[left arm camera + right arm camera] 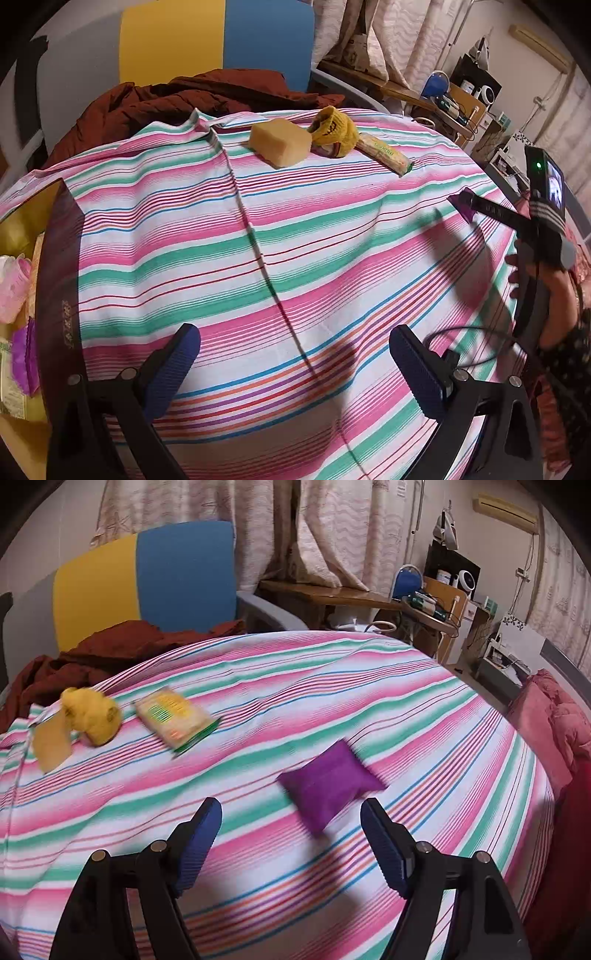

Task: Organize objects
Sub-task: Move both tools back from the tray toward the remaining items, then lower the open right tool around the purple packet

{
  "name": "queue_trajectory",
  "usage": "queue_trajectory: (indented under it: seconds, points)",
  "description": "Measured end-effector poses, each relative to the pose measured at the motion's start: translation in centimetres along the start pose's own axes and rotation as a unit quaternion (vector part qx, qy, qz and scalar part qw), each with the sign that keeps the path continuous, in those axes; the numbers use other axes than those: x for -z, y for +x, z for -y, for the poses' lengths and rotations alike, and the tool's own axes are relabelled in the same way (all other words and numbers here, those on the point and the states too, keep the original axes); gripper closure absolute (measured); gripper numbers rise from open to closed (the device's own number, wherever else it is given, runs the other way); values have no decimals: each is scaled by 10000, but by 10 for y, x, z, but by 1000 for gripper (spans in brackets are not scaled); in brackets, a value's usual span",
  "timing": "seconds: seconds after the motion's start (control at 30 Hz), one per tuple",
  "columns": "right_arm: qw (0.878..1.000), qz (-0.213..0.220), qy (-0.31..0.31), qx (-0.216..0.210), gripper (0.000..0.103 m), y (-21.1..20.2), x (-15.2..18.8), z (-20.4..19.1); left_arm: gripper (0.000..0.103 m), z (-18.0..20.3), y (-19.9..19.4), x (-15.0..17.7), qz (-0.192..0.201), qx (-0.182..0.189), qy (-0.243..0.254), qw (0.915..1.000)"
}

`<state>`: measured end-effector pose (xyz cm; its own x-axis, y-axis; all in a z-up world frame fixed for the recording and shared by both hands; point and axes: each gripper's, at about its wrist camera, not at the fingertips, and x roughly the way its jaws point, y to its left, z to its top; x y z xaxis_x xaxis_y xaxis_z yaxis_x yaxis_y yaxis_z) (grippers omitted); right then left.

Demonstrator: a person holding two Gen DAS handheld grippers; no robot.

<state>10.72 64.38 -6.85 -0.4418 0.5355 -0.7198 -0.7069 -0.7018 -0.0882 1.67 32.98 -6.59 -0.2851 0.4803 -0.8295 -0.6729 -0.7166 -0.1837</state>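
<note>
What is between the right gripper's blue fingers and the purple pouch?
Nothing but bare striped cloth. In the right wrist view, the right gripper stands open just short of the small purple fabric pouch.

In front of me is a bed with a striped sheet in pink, green and white. Behind it I see a chair with a yellow and blue back, and a dark red blanket lies crumpled at the far edge of the bed. Pale curtains hang on the wall. Under them stands a wooden side table, and further right a cluttered desk. A pink cushion lies at the right edge.
</note>
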Motion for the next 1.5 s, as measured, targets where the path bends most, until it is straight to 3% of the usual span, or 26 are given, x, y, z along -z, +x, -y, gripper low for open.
queue_trajectory:
  seconds: [0.2, 0.3, 0.43, 0.63, 0.9, 1.07, 1.13, 1.27, 1.4, 1.43, 1.5]
  points:
    - [9998, -156, -117, 85, 24, 31, -12, 11, 0, 4, 5, -4, -56, 2, 24, 10000]
    - [9996, -274, -8, -73, 24, 42, -8, 17, 0, 6, 6, -8, -45, -33, 75, 10000]
    - [9988, -366, 248, -219, 43, 49, -4, 26, 0, 10, 11, -16, -14, -76, 141, 9999]
    - [9969, -327, 611, -366, 55, 49, 0, 40, 0, 8, 21, -35, 9, -111, -7, 9999]
    - [9979, -296, 447, -365, 53, 46, 0, 31, 0, -3, 45, -76, 46, -318, -376, 9988]
    - [9950, -311, 465, -832, 26, 43, 0, 32, 0, -14, 54, -93, 28, -393, -693, 9968]
    - [9934, -258, 450, -1021, 23, 37, -1, 31, 0, -19, 56, -97, 12, -395, -800, 9960]
    - [9929, -111, 365, -1123, 23, 32, -6, 29, 0, -24, 62, -107, 24, -506, -901, 9946]
    - [9938, -310, 475, -953, 23, 45, -9, 26, 0, -26, 71, -121, 16, -603, -964, 9935]
    - [9927, -320, 586, -1004, 24, 46, -8, 30, 0, -26, 74, -125, -5, -634, -971, 9933]
    - [9901, -323, 858, -1061, 37, 49, -7, 36, 0, -26, 80, -133, -14, -663, -1009, 9927]
